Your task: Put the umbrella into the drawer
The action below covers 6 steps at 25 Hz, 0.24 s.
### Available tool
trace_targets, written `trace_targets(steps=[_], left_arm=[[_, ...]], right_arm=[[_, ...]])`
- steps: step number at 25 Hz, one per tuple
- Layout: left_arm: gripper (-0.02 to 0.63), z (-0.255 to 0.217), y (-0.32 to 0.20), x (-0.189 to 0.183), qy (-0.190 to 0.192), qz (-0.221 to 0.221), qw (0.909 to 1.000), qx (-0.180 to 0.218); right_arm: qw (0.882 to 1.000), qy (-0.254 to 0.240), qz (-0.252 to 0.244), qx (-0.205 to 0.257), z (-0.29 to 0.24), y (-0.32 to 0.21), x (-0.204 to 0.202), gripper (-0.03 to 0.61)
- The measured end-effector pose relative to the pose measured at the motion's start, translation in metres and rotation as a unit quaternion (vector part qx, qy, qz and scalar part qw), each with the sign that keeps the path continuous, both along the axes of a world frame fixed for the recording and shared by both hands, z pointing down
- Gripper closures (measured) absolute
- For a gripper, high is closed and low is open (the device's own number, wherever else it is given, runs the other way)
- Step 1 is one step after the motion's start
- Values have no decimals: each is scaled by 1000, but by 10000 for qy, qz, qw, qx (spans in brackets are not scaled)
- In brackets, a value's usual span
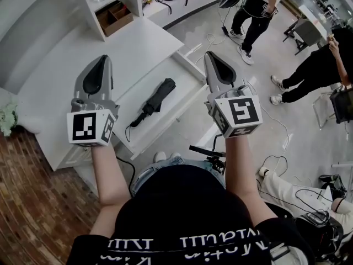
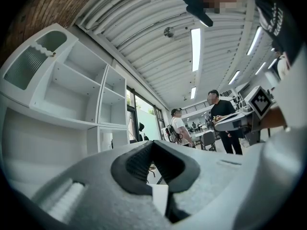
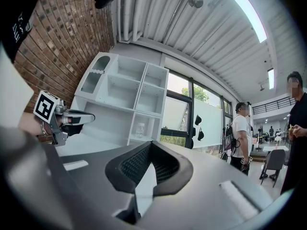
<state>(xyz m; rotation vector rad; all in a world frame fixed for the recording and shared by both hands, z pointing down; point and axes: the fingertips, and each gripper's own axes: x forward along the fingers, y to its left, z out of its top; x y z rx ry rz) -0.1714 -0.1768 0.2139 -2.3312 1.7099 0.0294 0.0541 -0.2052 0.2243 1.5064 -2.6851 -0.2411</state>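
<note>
A folded black umbrella (image 1: 155, 100) lies inside the open white drawer (image 1: 177, 112), which is pulled out from the low white cabinet (image 1: 127, 48). My left gripper (image 1: 103, 59) hovers to the left of the drawer, over the cabinet top, shut with nothing in it. My right gripper (image 1: 212, 56) hovers past the drawer's right end, also shut and holding nothing. In the left gripper view the dark pads (image 2: 144, 163) meet at the tip. In the right gripper view the pads (image 3: 136, 164) likewise meet, and the left gripper (image 3: 72, 119) shows at the left.
A white shelf unit (image 1: 105, 4) with a brown box (image 1: 114, 16) stands behind the cabinet. People stand at the right (image 1: 314, 70) and at the back (image 1: 256, 10). Cables trail over the floor (image 1: 276, 120). A brick-patterned floor (image 1: 33, 203) lies at the left.
</note>
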Motion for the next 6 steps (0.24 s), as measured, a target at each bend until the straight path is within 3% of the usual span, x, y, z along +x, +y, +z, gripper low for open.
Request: trace_targets(steps=[6], left_arm=[[614,6,4,2,-4,18,10000,-10]], right_arm=[[10000,-30,10,41,3,3,2,569]])
